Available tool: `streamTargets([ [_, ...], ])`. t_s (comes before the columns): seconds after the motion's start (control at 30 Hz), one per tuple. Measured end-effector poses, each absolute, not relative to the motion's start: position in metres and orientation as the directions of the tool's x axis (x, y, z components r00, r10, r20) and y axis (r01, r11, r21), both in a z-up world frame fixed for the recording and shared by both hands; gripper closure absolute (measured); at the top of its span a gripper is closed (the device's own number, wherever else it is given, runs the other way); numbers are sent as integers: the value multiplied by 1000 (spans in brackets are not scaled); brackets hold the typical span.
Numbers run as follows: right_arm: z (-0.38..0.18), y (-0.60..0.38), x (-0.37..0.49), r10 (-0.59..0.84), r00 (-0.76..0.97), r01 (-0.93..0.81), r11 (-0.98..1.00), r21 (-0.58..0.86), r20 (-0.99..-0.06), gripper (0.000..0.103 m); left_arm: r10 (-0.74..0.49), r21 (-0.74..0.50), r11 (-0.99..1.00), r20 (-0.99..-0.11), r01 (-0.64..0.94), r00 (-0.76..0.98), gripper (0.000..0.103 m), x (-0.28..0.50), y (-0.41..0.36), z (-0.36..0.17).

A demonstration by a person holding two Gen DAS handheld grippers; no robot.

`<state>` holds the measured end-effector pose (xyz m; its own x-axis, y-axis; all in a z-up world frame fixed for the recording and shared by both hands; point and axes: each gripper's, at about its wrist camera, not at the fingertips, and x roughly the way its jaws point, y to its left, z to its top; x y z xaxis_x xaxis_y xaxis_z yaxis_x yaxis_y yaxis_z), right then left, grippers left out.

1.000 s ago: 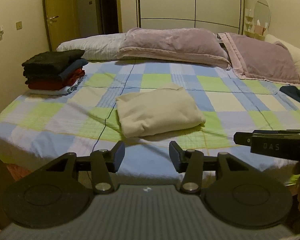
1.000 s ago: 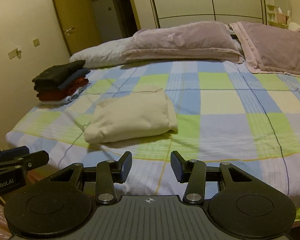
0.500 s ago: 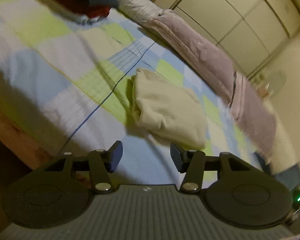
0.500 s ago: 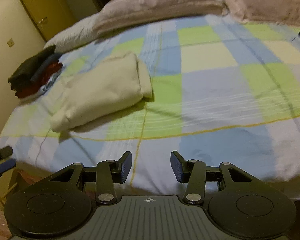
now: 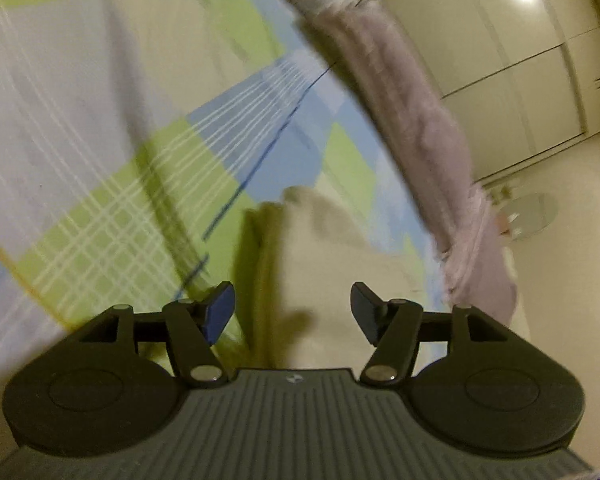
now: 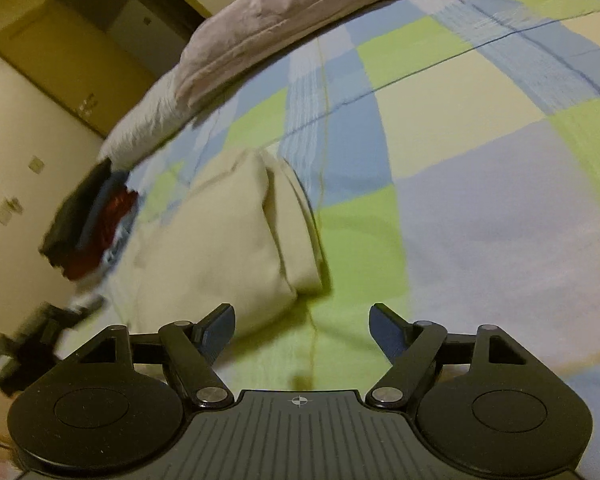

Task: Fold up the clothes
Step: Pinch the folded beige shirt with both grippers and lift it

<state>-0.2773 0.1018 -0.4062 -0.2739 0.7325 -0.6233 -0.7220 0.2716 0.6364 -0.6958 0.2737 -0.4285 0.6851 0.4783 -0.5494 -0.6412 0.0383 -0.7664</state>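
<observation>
Cream folded garment lies on the checked bedspread, centre-left in your right view.
Your right gripper hangs wide open and empty just beside its near corner; your left gripper gapes empty over the blurred cloth. Stacked clothes sit at left.

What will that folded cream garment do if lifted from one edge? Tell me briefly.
The cream garment looks soft and thick, so it would probably sag and unfold at its layered edge. It likely weighs little. On the checked bedsheet it would probably drag and bunch rather than slide cleanly.
</observation>
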Motion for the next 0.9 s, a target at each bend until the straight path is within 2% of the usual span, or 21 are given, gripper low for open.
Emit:
streamTargets([
  [0.1,-411,120,-264,747,-294,-683,272,677,-597,26,437,-761,37,-570,-647,696,44,-689,292,-443],
  [0.3,-418,147,-246,759,-306,-650,274,709,-575,26,362,-796,61,-544,-602,757,44,-670,304,-454],
  [0.67,-441,172,-234,755,-424,-564,212,798,-501,26,340,-842,29,-498,-538,798,50,-677,295,-466],
  [0.9,-451,210,-244,721,-495,-544,177,820,-484,26,304,-866,26,-469,-500,829,51,-659,307,-467],
])
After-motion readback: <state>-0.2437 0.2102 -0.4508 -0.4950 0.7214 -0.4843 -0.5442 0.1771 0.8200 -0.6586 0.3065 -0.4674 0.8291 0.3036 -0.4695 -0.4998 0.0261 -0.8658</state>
